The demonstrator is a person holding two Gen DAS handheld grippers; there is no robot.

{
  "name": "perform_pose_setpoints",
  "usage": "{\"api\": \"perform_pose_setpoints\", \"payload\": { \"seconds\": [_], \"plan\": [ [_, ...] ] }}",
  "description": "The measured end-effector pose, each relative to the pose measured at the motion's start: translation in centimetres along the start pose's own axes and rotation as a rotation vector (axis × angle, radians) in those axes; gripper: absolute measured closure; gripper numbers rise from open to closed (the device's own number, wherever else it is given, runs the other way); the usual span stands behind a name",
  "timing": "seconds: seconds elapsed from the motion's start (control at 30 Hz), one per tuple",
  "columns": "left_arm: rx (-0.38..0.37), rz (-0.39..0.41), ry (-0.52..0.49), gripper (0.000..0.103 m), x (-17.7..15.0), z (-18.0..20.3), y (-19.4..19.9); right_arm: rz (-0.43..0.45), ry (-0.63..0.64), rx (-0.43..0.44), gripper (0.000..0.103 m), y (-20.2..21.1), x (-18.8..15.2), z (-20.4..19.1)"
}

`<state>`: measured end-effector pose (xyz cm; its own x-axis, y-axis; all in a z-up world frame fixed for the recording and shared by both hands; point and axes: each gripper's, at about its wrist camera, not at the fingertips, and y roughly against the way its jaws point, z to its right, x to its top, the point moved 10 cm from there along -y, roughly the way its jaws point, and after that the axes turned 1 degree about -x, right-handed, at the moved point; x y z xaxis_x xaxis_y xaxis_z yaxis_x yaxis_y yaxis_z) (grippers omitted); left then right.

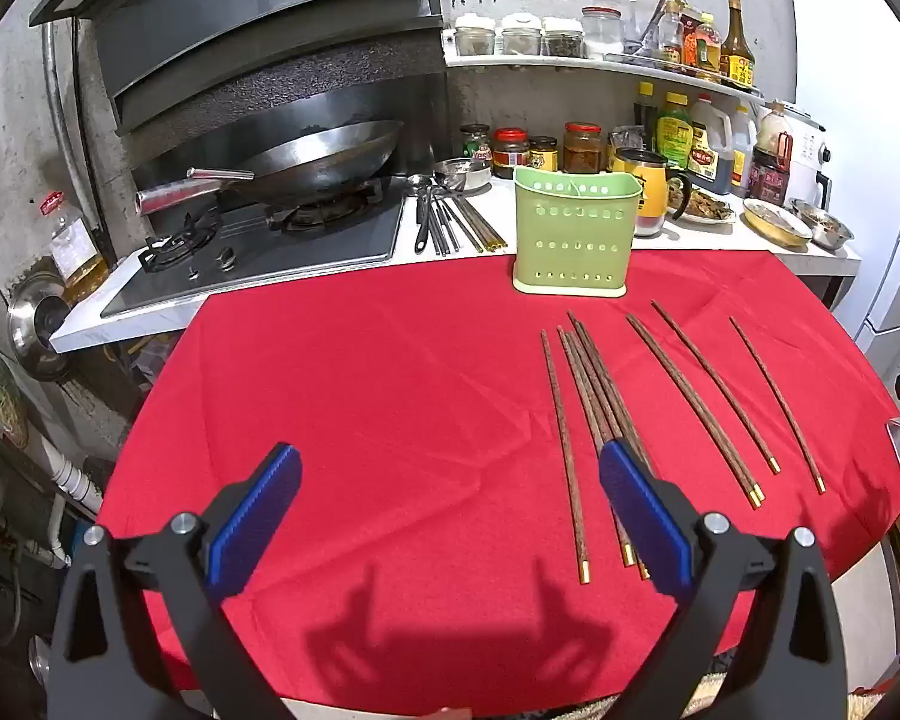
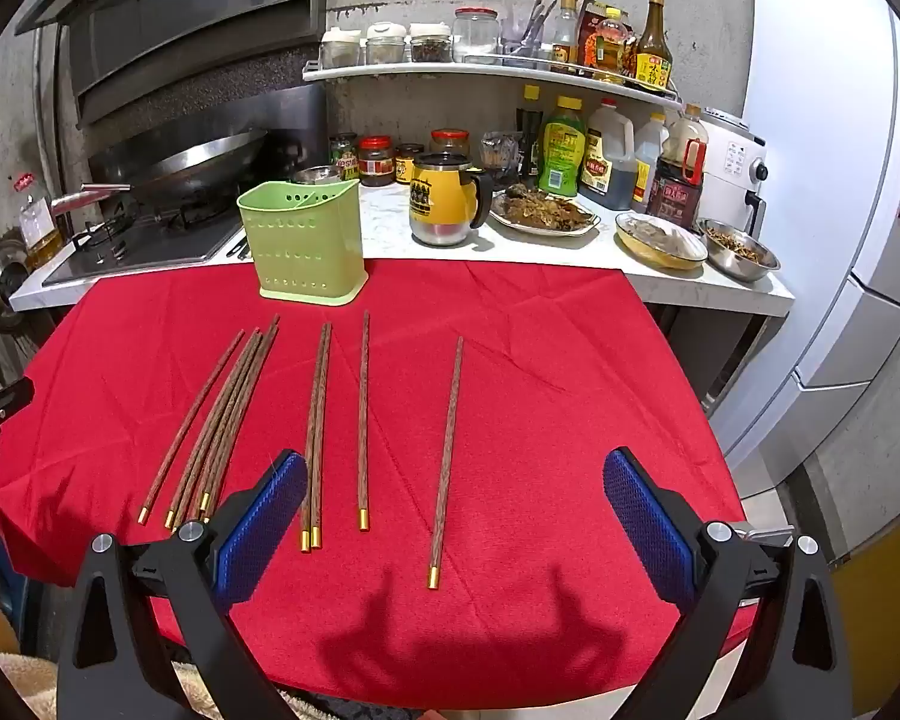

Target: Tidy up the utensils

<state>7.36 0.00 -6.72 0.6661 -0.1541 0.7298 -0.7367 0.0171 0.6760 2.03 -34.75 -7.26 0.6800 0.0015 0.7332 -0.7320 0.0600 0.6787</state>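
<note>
Several brown wooden chopsticks with gold tips lie on a red cloth [image 1: 390,396]: a bundle [image 1: 594,396] [image 2: 228,414], a pair [image 1: 690,402] [image 2: 317,426] and singles [image 1: 774,402] [image 2: 447,456]. A green perforated utensil holder [image 1: 575,233] [image 2: 301,243] stands upright at the cloth's far edge. My left gripper [image 1: 450,468] is open above the cloth, left of the bundle. My right gripper [image 2: 456,474] is open above the cloth, with the rightmost single chopstick between its fingers, untouched.
A white counter [image 1: 720,240] behind the cloth holds a yellow mug [image 2: 447,198], jars, sauce bottles, food dishes [image 2: 543,213] and metal utensils [image 1: 450,222]. A stove with a wok [image 1: 318,162] stands at the left. A white fridge [image 2: 828,180] is at the right.
</note>
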Motion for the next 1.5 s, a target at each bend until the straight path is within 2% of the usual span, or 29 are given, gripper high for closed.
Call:
{"api": "perform_pose_setpoints", "payload": {
  "seconds": [1.3,1.5],
  "plan": [
    [-0.002,-0.001,0.001,0.006,0.0,0.0,0.0,0.002,-0.003,0.0,0.006,0.0,-0.1,0.3],
    [0.008,-0.025,0.009,0.006,-0.6,0.0,-1.0,-0.007,-0.026,0.03,0.006,-0.6,-0.4,0.2]
  ]
}}
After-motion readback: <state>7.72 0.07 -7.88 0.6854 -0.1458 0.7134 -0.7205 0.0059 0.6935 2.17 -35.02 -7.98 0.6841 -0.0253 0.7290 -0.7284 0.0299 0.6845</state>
